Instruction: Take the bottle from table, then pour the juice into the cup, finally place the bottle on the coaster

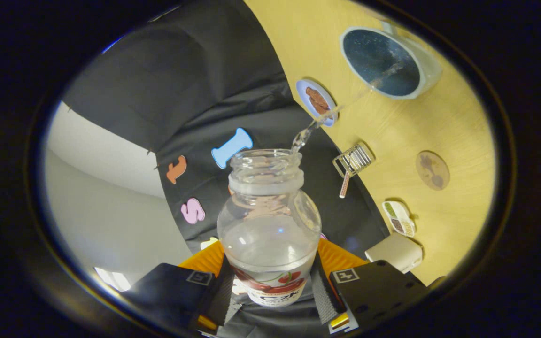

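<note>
A clear plastic bottle is clamped between the two black fingers of the gripper, both pressing on its labelled lower body. The bottle is tilted, its open ribbed neck pointing away from the fingers, and a thin stream of clear liquid is seen arcing from its mouth toward a white cup on the pale wooden table. A round brown coaster is seen nearby.

Bottle clamped between gripper fingers, mouth toward 12 o'clock; stream runs to cup at 1 o'clock; small plate between them; rack, coaster on table at 2 o'clock
</note>
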The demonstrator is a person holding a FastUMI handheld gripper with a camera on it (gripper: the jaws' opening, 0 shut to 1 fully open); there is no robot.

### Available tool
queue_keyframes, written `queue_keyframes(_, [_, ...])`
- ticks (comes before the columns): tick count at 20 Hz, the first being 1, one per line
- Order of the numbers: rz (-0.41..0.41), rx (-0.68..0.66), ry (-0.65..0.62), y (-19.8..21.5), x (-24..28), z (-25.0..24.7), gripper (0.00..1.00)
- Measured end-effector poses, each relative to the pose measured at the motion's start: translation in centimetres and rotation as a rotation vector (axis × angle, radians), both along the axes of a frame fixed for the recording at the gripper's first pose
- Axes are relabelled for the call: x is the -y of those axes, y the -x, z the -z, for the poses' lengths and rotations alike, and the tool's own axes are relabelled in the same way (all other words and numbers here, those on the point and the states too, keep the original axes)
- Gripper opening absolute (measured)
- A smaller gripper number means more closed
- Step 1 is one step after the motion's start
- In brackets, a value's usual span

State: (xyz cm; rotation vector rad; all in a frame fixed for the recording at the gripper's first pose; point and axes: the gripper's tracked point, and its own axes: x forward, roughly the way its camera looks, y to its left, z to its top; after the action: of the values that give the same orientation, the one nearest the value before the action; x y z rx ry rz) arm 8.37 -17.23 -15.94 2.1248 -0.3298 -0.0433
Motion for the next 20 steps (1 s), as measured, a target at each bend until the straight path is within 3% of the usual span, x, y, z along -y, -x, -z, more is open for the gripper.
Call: queue_keyframes(20, [0.008, 0.048, -0.262, 0.6, 1.9, 1.4, 0.77])
